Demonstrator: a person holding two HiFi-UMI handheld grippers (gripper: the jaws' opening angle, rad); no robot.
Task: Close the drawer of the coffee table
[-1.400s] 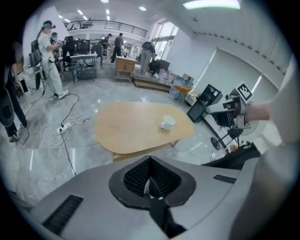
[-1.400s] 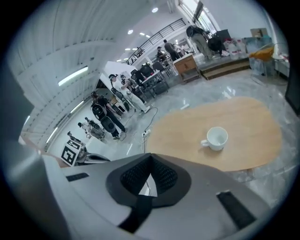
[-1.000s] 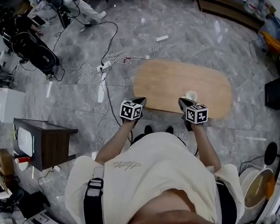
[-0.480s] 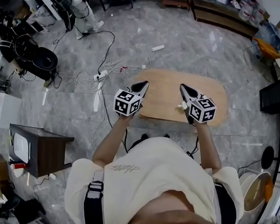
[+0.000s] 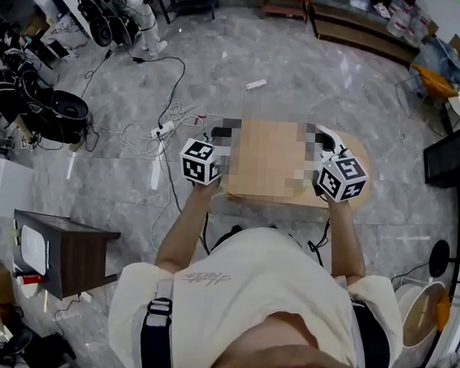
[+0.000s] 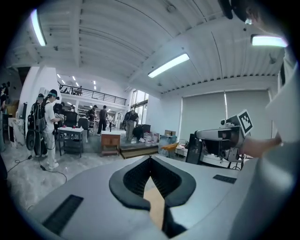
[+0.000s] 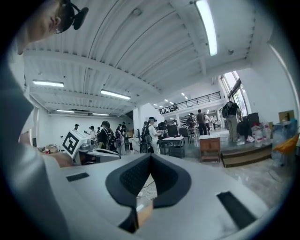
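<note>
The oval wooden coffee table (image 5: pixel 271 166) stands on the marble floor in front of the person, partly under a mosaic patch; its drawer does not show in any view. Both grippers are held up above the table and point away from the person, touching nothing. My left gripper (image 5: pixel 218 132) is over the table's left end and my right gripper (image 5: pixel 320 134) over its right part. In the left gripper view the jaws (image 6: pixel 150 158) meet at the tips with nothing between them. The right gripper's jaws (image 7: pixel 150 155) are likewise shut and empty. Each gripper view looks across the room.
Cables and a power strip (image 5: pixel 167 125) trail over the floor left of the table. A dark side cabinet (image 5: pixel 63 251) stands at the near left, a round white bin (image 5: pixel 420 308) at the near right. Chairs (image 5: pixel 48 106) and people fill the far left.
Both grippers have risen from the table's near edge and now hang higher over its top, pointing outward. The small cup seen on the table earlier is hidden now.
</note>
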